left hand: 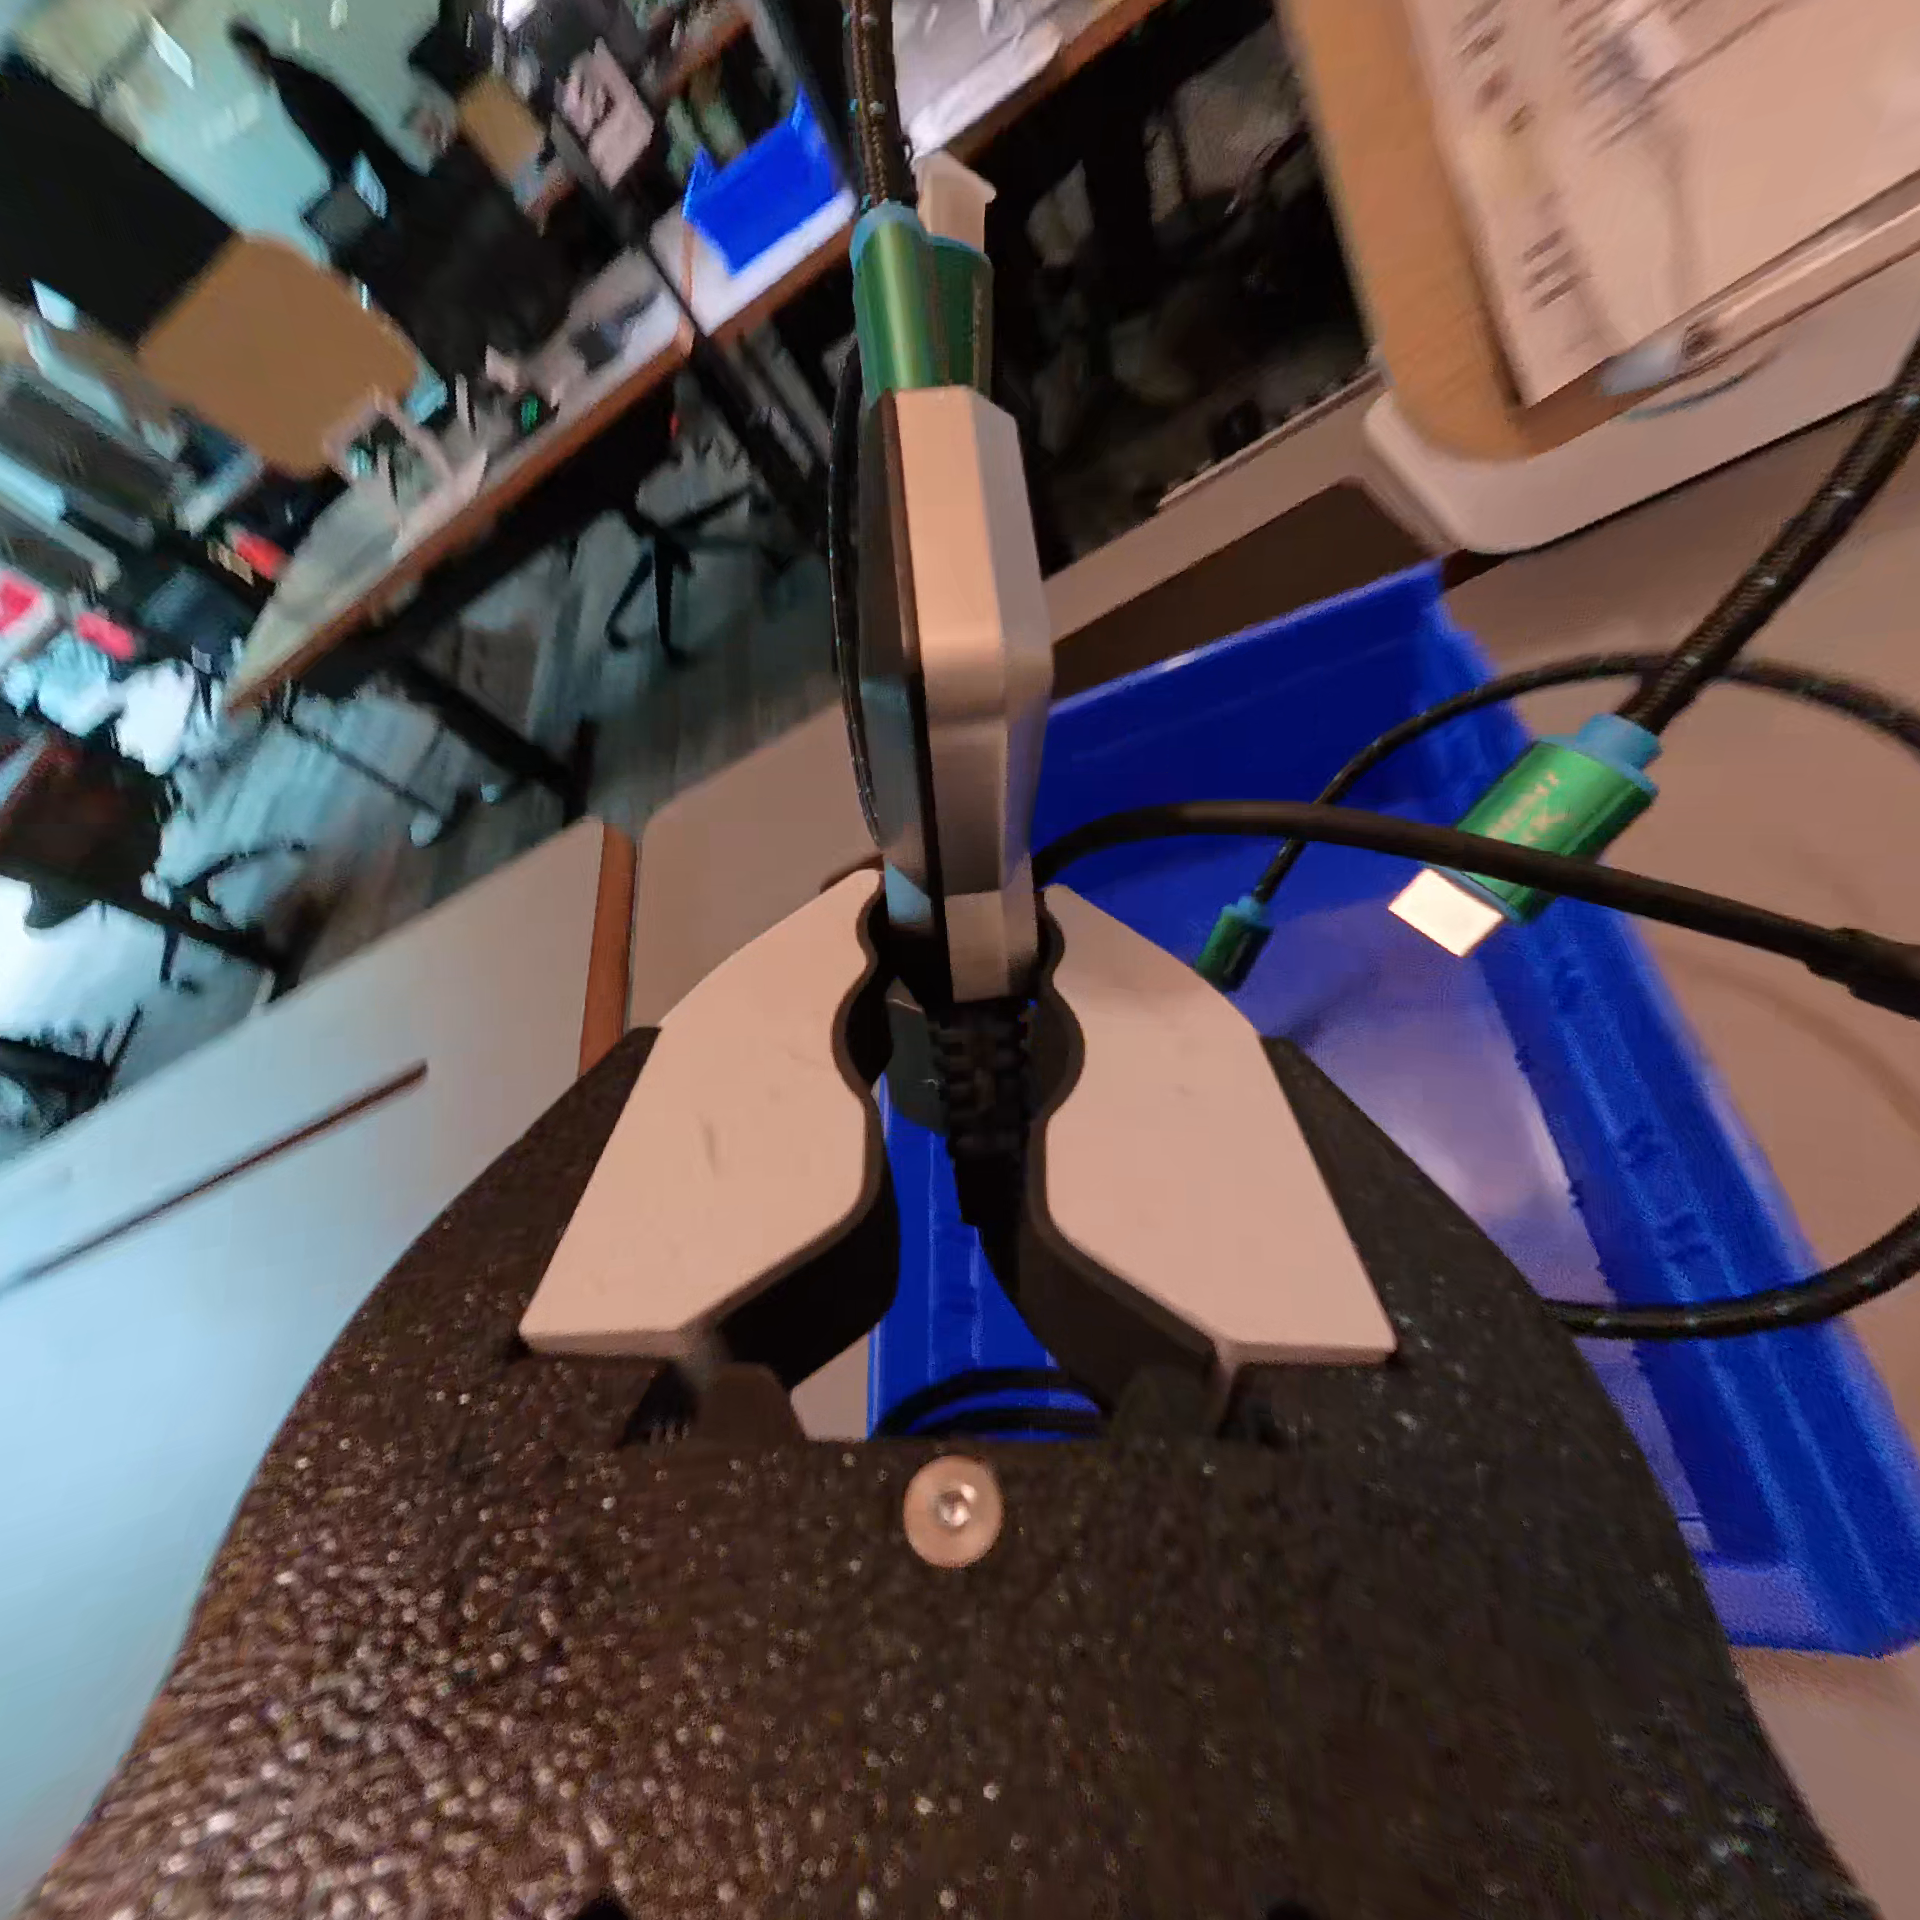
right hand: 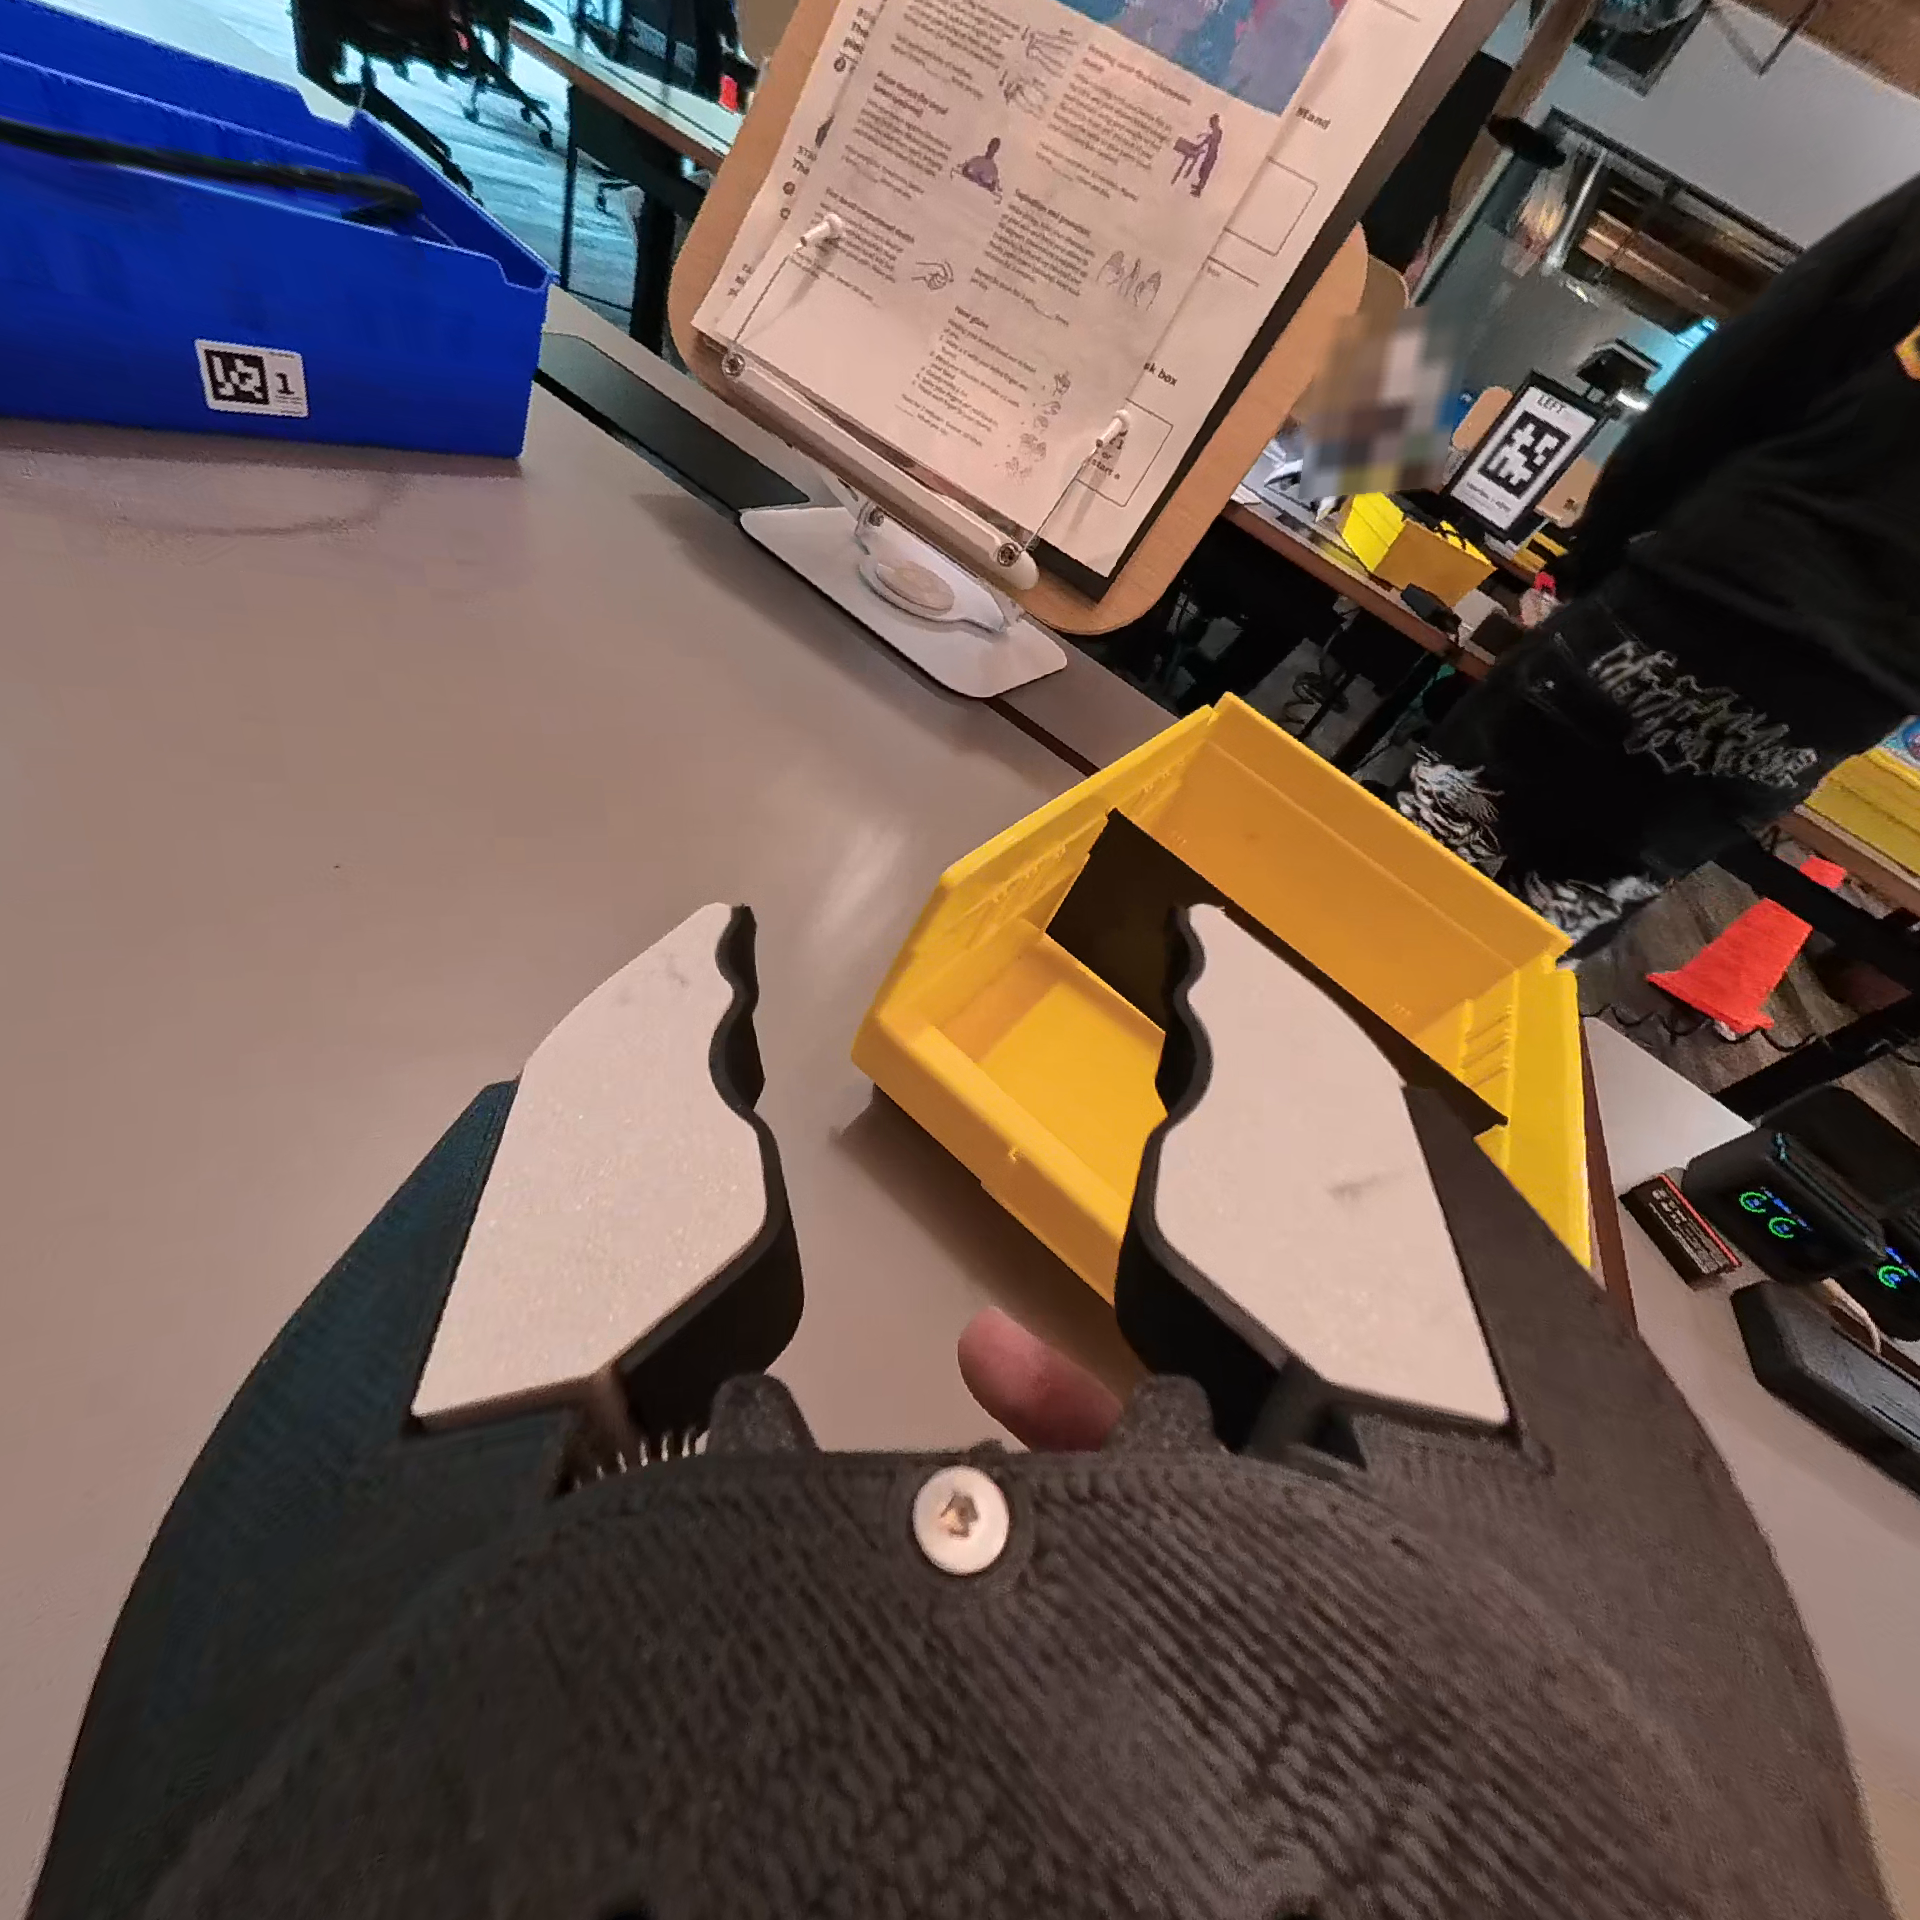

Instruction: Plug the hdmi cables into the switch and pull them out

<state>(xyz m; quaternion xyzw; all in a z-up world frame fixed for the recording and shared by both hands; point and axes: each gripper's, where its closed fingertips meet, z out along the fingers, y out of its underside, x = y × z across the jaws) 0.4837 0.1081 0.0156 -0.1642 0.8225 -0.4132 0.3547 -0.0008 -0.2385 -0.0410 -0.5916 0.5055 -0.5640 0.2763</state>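
Your left gripper (left hand: 961, 935) clamps silver switch (left hand: 961, 623) edge-on, lifted straight ahead of fingers; green plug (left hand: 914, 301) seated in its far end. Loose green-plugged cable (left hand: 1538, 831) lies right of fingers over blue bin (left hand: 1558, 1195). Your right gripper (right hand: 961, 1023) gapes wide, holding nothing; yellow bin (right hand: 1299, 904) just beyond right finger.

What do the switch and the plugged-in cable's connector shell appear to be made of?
Switch: likely matte silver metal or painted plastic, judging by its flat, chamfered faces. Connector shell: probably anodised metal, going by its glossy green sheen. Its cable looks braided.
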